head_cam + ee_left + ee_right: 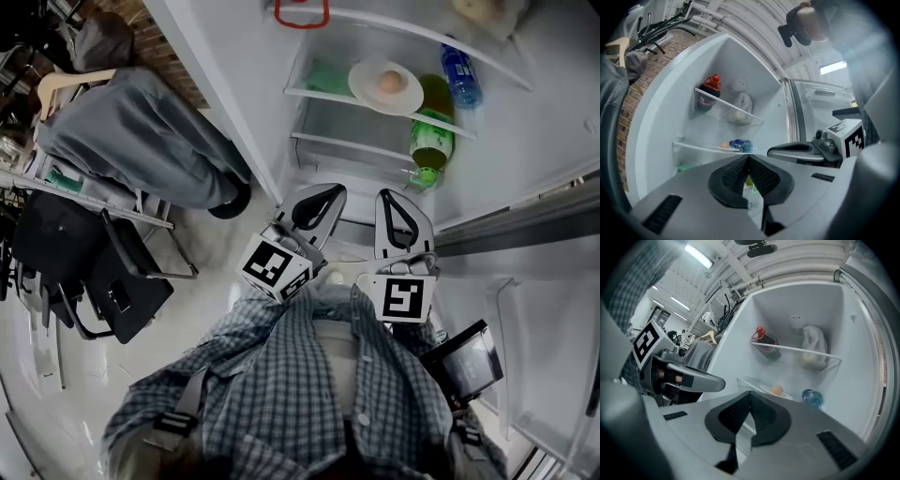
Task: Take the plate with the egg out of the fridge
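Fridge (234,103) open, plate (367,89) with egg (390,82) on far shelf (314,94).
Left gripper (317,199) and right gripper (397,208) both clenched, empty, near side.

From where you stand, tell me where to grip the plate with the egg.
Pinch the near rim of the white plate, coming in from the open front. It lies flat on the shelf, the egg sits mid-plate, and a green bottle crowds its right side.

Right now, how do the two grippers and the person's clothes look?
Both the left gripper and the right gripper are light grey, with teardrop-shaped fingers that have black ribbed inner faces. Each carries a white cube with black square markers. The person wears a blue-grey checked shirt.
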Motion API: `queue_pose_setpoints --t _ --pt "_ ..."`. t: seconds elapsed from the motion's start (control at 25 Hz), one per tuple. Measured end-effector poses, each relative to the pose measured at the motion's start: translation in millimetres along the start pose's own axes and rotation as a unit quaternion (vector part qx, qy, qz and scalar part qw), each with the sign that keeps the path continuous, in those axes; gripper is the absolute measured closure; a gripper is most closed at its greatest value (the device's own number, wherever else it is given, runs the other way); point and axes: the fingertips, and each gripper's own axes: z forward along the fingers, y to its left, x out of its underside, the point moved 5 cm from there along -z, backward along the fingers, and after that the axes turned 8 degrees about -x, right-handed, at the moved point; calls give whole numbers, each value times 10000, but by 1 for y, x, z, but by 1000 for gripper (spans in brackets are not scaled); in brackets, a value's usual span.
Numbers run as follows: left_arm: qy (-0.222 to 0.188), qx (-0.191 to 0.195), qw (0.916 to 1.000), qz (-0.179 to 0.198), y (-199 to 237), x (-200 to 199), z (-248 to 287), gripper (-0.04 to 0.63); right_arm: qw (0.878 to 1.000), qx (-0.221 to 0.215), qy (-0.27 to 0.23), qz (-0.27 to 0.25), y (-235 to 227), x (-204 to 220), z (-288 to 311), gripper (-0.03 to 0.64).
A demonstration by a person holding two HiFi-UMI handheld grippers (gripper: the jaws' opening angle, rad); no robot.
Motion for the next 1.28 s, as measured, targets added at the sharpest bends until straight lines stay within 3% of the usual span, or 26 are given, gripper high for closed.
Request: queue_pose_setpoints --t 0.72,1.04,1.28 --pt "38 383 9992 -107 39 1 77 589 9908 300 784 -1064 -46 9 66 609" --pt "7 425 9990 -107 48 0 103 588 9684 365 1314 -2088 -65 13 92 609" --pt "65 346 9992 -171 55 4 109 589 9351 214 1894 -2987 -70 22 112 607"
